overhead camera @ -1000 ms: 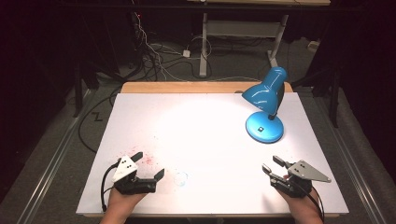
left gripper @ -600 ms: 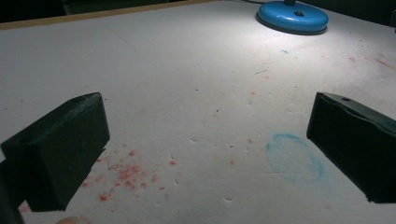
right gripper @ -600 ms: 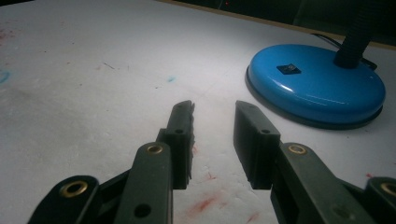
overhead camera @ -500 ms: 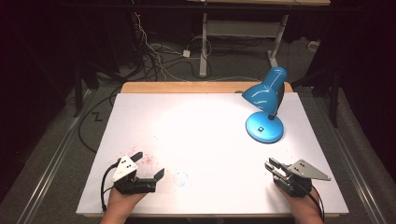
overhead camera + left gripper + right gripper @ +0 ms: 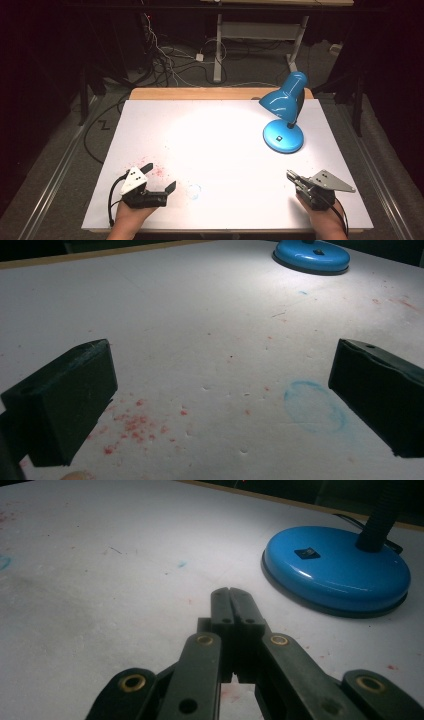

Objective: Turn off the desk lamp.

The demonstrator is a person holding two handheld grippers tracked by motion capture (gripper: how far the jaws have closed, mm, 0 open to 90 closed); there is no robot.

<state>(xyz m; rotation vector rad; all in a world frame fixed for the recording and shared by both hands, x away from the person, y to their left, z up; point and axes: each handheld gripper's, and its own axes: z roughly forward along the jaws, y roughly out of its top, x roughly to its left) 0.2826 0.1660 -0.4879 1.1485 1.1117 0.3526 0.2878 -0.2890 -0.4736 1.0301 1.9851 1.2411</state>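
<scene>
Nearest to us, both hands rest at the front edge of the white surface (image 5: 220,135). Our left tool (image 5: 159,178) lies over a patch of red specks (image 5: 132,425), its jaws spread wide with nothing between them; a faint blue ring mark (image 5: 315,405) sits just inside its right-hand jaw. Our right tool (image 5: 291,175) has just been closing, and its jaws now meet tip to tip on nothing, pointing up the surface toward the lamp.

Farther off, beyond the right tool, the blue desk lamp (image 5: 284,120) stands on its round base (image 5: 336,572) near the back right corner, its shade tilted down and lighting the middle of the surface. It is apart from both tools.

We judge the lamp to be the thing to handle. With the jaws pressed together, a push forward would only nudge the smooth base and slide it. The goose neck looks top-heavy, so a grip high on it could tip the lamp, and its cable at the back could snag.
</scene>
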